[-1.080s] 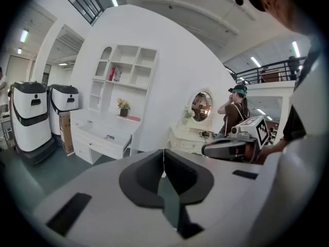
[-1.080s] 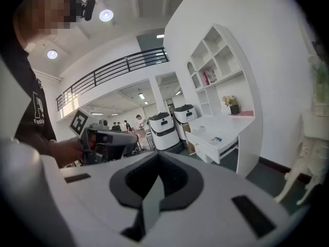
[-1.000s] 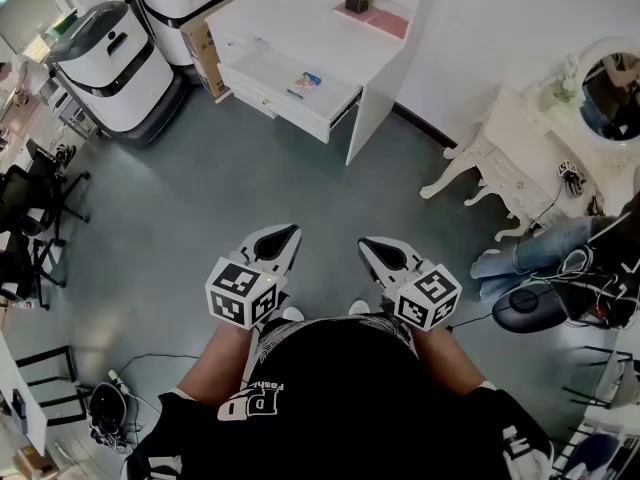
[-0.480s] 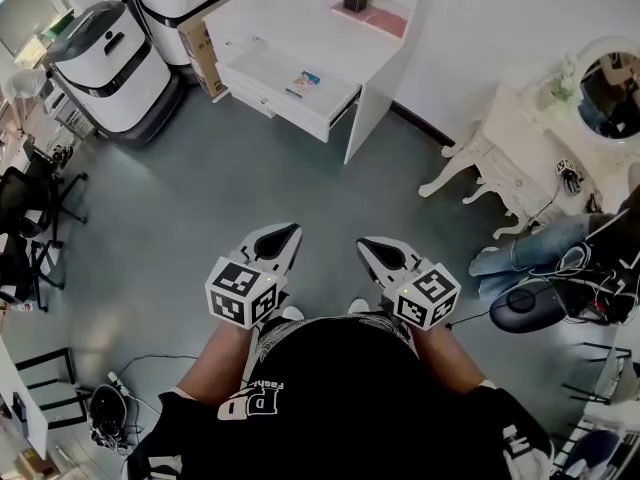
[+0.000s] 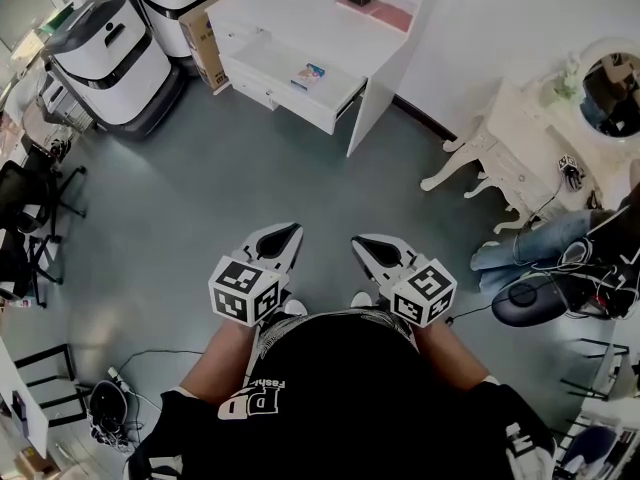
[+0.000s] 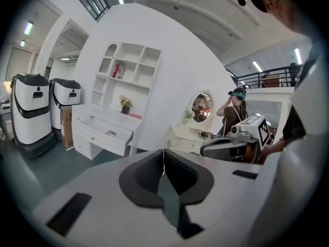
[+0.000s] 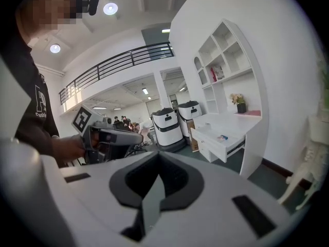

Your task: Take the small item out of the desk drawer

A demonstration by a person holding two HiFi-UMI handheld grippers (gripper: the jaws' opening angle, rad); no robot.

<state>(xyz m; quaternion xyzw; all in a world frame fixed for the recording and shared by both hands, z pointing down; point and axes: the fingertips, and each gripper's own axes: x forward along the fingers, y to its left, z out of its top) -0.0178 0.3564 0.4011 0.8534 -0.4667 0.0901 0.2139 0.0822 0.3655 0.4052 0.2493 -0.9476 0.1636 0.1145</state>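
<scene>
A white desk (image 5: 330,28) stands far ahead at the top of the head view, its drawer (image 5: 265,66) pulled open. A small blue-and-white item (image 5: 308,73) lies flat inside the drawer, also seen as the item (image 6: 110,133) in the left gripper view and the item (image 7: 222,137) in the right gripper view. My left gripper (image 5: 289,231) and right gripper (image 5: 359,241) are held side by side close to the person's body, over the grey floor, far from the desk. Both are shut with nothing between the jaws.
Two white wheeled machines (image 5: 105,53) and a cardboard box (image 5: 205,40) stand left of the desk. An ornate white vanity table (image 5: 515,163) with a round mirror (image 5: 612,90) is at the right, with a seated person's legs (image 5: 540,243) beside it. Black chairs (image 5: 25,208) line the left.
The head view has shifted a little, so the desk sits slightly differently in frame. The right gripper has drifted a bit to the left. Both grippers stay shut.
</scene>
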